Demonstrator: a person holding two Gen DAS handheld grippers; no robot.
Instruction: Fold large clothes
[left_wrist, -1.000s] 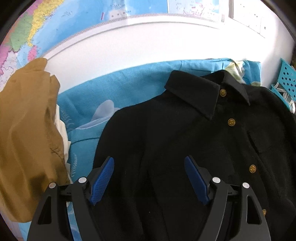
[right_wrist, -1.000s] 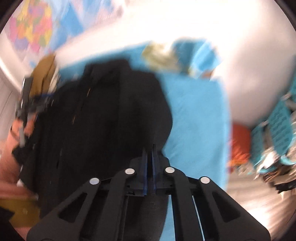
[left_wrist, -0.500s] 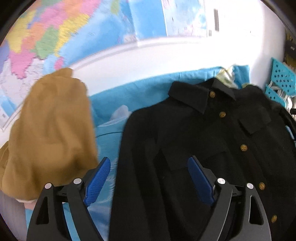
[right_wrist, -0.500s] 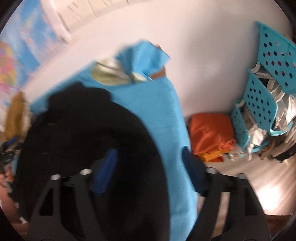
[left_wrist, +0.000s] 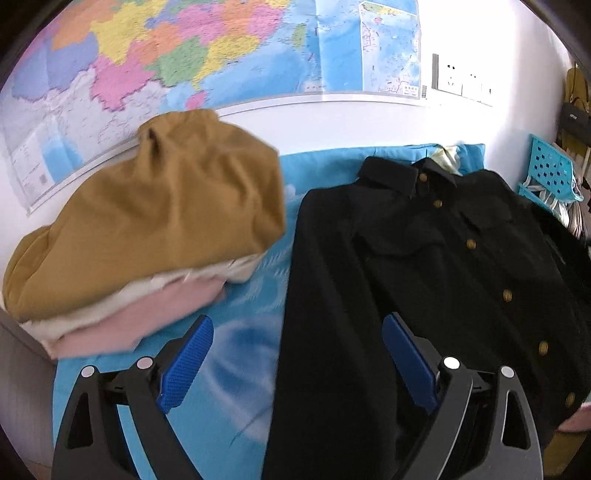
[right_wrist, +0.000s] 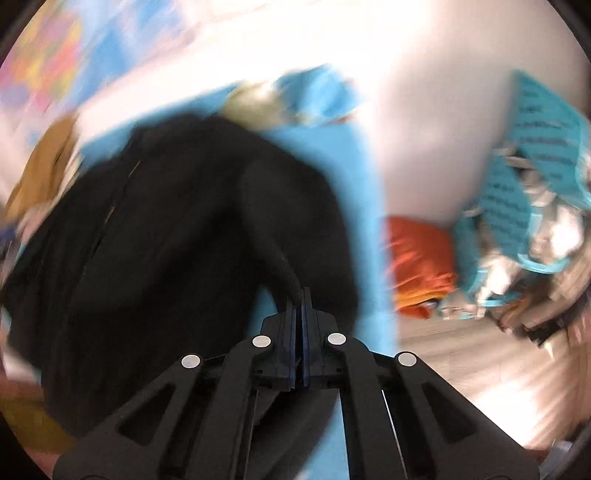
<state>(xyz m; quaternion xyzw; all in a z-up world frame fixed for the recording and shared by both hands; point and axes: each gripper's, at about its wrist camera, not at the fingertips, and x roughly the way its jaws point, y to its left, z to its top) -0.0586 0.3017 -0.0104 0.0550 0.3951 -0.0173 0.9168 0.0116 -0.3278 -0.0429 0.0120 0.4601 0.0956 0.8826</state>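
On the blue patterned bedsheet (left_wrist: 236, 391) our right gripper (right_wrist: 300, 295), open half a second ago, now pinches the black gold-buttoned shirt (left_wrist: 436, 266) — a sleeve fold is starting, we judge; our left gripper (left_wrist: 295, 354) hovers wide, empty.

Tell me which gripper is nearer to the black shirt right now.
Right. The right gripper is shut on a fold of the black shirt; the left gripper hangs open above its edge, apart.

We saw a colourful wall map (left_wrist: 207, 55) above a blue patterned bedsheet (left_wrist: 240, 332). A wall socket (left_wrist: 448, 79) sat beside the map. A turquoise perforated basket (left_wrist: 552, 173) stood at the right, and an orange cloth (right_wrist: 421, 266) lay on the floor beside it.
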